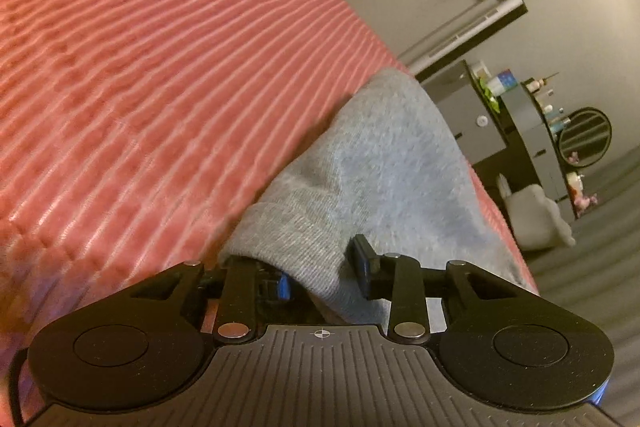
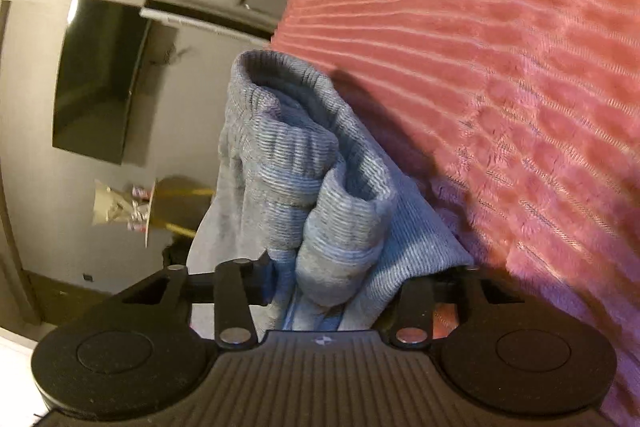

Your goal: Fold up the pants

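Note:
The grey knit pants (image 1: 372, 163) lie along the edge of a bed covered with a pink ribbed blanket (image 1: 160, 47). My left gripper (image 1: 322, 273) is shut on a ribbed cuff of the pants, with cloth bunched between its fingers. In the right wrist view the pants (image 2: 320, 179) hang bunched, with two ribbed cuffs stacked. My right gripper (image 2: 340, 283) is shut on this bunch, lifted a little above the pink blanket (image 2: 500, 67). The right finger of the right gripper is hidden by cloth.
Beyond the bed edge are a grey wall with a dark TV (image 2: 100, 79), dark shelves with small items (image 1: 552, 123), a round mirror (image 1: 586, 137) and a white soft chair (image 1: 536, 219) on the floor.

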A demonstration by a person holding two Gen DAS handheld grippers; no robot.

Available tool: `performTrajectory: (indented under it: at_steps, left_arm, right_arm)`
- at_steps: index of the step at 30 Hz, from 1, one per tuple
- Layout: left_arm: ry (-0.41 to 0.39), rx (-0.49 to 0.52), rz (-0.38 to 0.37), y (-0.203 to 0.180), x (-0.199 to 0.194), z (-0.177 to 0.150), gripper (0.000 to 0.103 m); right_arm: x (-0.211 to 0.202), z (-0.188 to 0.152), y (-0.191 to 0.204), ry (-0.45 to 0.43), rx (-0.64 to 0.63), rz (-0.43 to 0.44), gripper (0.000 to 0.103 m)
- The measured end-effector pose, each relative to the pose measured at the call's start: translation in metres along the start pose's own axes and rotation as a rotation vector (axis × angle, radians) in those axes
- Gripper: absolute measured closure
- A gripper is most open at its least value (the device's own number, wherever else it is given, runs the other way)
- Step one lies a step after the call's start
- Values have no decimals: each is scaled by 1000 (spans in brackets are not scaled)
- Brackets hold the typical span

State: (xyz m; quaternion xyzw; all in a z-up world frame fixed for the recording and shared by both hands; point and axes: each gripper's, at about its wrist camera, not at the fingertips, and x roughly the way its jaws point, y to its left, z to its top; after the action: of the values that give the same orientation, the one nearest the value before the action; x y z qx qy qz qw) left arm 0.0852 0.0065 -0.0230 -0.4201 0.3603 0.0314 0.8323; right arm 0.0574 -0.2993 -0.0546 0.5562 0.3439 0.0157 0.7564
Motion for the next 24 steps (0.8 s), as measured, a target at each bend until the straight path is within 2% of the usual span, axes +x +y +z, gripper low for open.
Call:
performTrajectory:
  at_steps: [1,5,10,15,17,21,24]
  left_arm:
    - [16,-22,-8,4,-2,3,67]
    - [30,-76,-40,20,-12,4,64]
    - [11,-55,0,22,-14,-3,55]
    - [19,-67,5,23,-17,0,54]
    - [19,-72,7,23,-17,0,53]
    - [18,-60,14,21,-16,0,53]
    - [20,-54,22,17,-14,1,53]
  right_arm:
    - [-9,3,2,-6,6,-10,48]
    - [-48,4,-4,-46,74,4,47]
    - [-71,3,14,-86,-2,49,47]
    - [-56,5,19,-74,-5,-25,46]
    - [-47,5,9,-40,52,-48,46]
    - [-35,4,7,-53,91,31,48]
    - [-19,9,10,-56,108,33,48]
